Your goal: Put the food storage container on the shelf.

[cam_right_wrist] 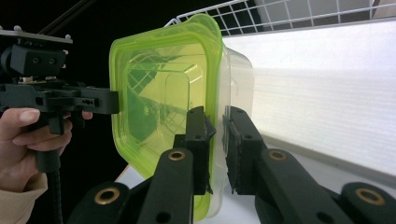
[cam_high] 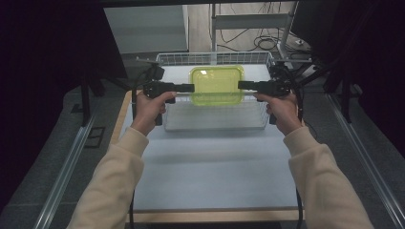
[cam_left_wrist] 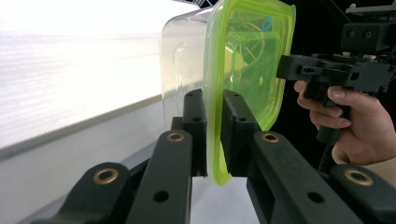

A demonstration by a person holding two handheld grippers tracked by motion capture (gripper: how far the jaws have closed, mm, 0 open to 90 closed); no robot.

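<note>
Because each end is pinched, the container (cam_high: 217, 85) hangs level above the wire basket (cam_high: 215, 117). Left gripper (cam_left_wrist: 214, 135) and right gripper (cam_right_wrist: 218, 149) clamp the green lid (cam_right_wrist: 159, 88) rim; probably for balance.

A pale blue-white worktop (cam_high: 210, 167) with a light wooden edge (cam_high: 215, 216) occupies the centre. Grey carpeted floor (cam_high: 43, 157) flanks the worktop on both sides, and a metal rail (cam_high: 67, 167) runs along the floor to the worktop's left, another (cam_high: 367, 167) to its right. Dark curtains (cam_high: 47, 43) close off the room left and right of the worktop. Beyond its far end stand a grey cabinet (cam_high: 145, 28), a metal frame (cam_high: 250, 21) and loose cables (cam_high: 267, 43) on a lighter floor.
</note>
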